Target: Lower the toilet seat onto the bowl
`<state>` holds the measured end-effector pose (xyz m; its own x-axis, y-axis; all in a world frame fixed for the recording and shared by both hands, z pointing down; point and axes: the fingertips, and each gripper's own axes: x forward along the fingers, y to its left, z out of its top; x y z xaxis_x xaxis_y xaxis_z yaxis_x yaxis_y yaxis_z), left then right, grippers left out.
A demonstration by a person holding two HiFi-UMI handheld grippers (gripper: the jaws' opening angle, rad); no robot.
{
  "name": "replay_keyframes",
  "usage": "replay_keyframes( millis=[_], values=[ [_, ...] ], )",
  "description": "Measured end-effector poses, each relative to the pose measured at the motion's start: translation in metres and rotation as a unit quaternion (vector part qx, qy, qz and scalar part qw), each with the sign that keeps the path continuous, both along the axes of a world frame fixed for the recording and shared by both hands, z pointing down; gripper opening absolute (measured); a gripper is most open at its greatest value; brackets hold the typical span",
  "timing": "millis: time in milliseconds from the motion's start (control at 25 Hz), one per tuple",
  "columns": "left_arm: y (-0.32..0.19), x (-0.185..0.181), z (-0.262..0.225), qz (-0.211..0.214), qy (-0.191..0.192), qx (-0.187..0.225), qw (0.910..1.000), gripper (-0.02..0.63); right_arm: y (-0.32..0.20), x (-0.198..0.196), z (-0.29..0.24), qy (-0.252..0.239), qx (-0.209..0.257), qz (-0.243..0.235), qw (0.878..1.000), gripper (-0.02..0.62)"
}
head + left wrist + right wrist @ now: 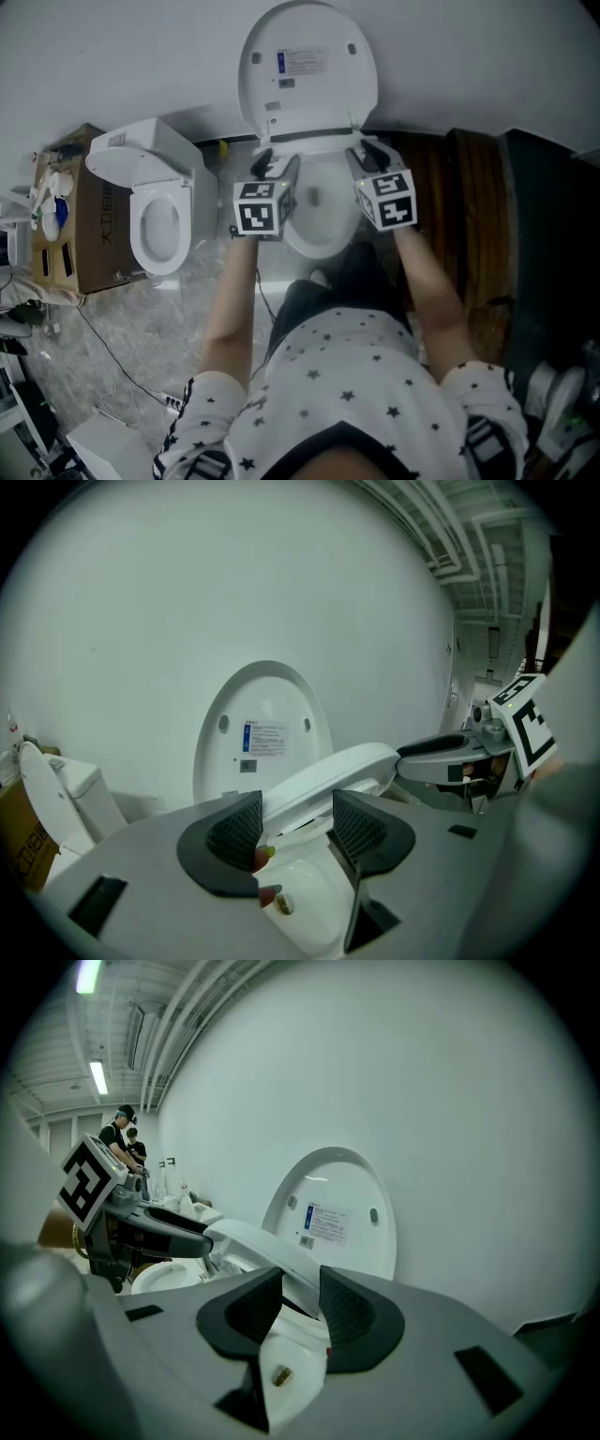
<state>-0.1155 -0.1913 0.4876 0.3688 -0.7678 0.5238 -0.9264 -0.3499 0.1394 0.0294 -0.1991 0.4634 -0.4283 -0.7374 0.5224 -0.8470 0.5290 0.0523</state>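
Note:
The toilet's lid [307, 66] stands upright against the wall. The white seat [328, 771] is tilted partway down over the bowl [323, 220]. My left gripper [278, 164] is shut on the seat's left rim, and the rim runs between its dark pads [234, 832]. On the other side, my right gripper [367, 155] is shut on the right rim, with the seat [253, 1241] clamped between its pads [347, 1312]. Each gripper view shows the other gripper on the far rim.
A second white toilet [155, 211] stands to the left beside a cardboard box [70, 216]. Dark wood panelling [459, 216] lies to the right. Cables [112, 356] trail over the marbled floor. Two people [122, 1138] stand far off in the right gripper view.

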Motion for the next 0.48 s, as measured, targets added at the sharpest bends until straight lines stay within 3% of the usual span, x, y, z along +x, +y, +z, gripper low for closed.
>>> replay_keyframes(
  millis=[480],
  values=[
    [0.023, 0.003, 0.010, 0.018, 0.000, -0.011, 0.9998, 0.227, 0.025, 0.004, 0.011, 0.002, -0.015, 0.008, 1.000, 0.121]
  ],
)
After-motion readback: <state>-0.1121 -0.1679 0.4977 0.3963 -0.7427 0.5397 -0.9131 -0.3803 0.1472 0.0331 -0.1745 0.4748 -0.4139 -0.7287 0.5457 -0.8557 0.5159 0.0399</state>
